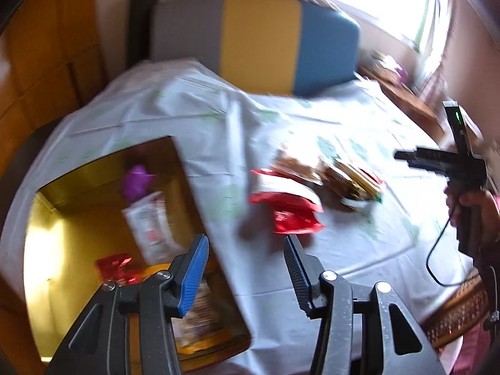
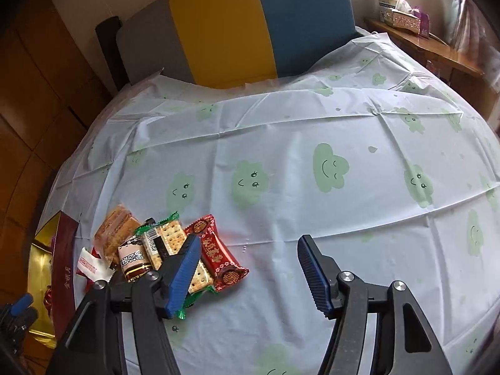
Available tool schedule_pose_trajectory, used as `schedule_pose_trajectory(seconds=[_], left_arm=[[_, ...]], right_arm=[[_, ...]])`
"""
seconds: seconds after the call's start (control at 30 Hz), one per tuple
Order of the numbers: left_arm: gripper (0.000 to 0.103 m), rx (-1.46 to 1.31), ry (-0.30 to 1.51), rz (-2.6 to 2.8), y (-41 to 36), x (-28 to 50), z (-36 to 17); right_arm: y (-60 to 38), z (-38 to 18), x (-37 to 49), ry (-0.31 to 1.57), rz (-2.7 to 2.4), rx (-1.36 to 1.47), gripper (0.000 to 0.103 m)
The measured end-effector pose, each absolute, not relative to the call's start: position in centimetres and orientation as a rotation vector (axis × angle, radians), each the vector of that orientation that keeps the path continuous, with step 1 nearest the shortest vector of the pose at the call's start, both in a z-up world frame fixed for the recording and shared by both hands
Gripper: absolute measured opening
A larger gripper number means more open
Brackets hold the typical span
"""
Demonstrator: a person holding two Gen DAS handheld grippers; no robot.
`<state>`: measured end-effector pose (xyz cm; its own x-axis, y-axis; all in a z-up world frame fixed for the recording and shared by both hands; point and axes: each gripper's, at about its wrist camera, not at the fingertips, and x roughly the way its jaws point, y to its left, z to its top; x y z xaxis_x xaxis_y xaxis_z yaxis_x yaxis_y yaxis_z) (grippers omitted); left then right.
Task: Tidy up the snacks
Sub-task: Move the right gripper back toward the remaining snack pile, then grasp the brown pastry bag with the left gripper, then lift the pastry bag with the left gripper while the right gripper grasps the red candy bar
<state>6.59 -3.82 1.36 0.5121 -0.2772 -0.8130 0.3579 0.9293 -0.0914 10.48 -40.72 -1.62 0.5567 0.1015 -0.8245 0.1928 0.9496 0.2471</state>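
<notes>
A loose pile of snack packets lies on the tablecloth: a red packet (image 2: 222, 256), a green-edged cracker packet (image 2: 170, 239), a brown packet (image 2: 134, 261), a pack of orange-brown biscuits (image 2: 115, 228) and a white packet (image 2: 92, 265). My right gripper (image 2: 250, 250) stands open just right of the pile, with only bare cloth between its fingers. In the blurred left wrist view a gold box (image 1: 78, 175) holds a purple packet (image 1: 137, 179), a white packet (image 1: 150, 222) and a red packet (image 1: 114, 265). My left gripper (image 1: 247, 250) is open and empty above the box's right rim.
The table wears a white cloth with green smiling clouds (image 2: 331, 165). A chair back in grey, yellow and blue (image 2: 225, 28) stands behind the table. A wooden shelf with a tissue box (image 2: 403, 15) is at the far right. A hand (image 1: 468, 206) holds the right tool.
</notes>
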Motion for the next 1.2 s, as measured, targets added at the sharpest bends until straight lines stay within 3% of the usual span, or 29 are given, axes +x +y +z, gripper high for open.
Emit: schedule_pose_trajectory(seconds=[0.6, 0.67, 0.73, 0.97, 1.1, 1.13, 1.2], left_arm=[[0.051, 0.308, 1.027, -0.466, -13.8, 15.4, -1.1], [0.055, 0.355, 1.035, -0.483, -15.2, 16.8, -1.9], [0.068, 0.406, 1.042, -0.496, -16.5, 18.0, -2.7], [0.072, 0.441, 1.096, -0.519, -18.6, 21.0, -5.5], [0.071, 0.348, 1.140, -0.511, -18.3, 22.7, -6.3], [0.064, 0.313, 1.156, -0.508, -18.0, 23.2, -6.5], [0.060, 0.282, 1.155, -0.505, -17.9, 23.3, -6.6]], right_arm=[[-40.3, -0.7, 10.4, 0.957, -0.019, 0.358, 0.071], [-40.2, -0.6, 10.4, 0.958, -0.014, 0.356, 0.071], [-40.2, -0.6, 10.4, 0.954, -0.011, 0.360, 0.071], [-40.6, -0.2, 10.4, 0.936, -0.005, 0.388, 0.075], [-40.5, -0.2, 10.7, 0.940, 0.005, 0.385, 0.075], [-40.4, -0.3, 10.7, 0.943, 0.005, 0.378, 0.075], [-40.3, -0.5, 10.8, 0.950, 0.005, 0.372, 0.075]])
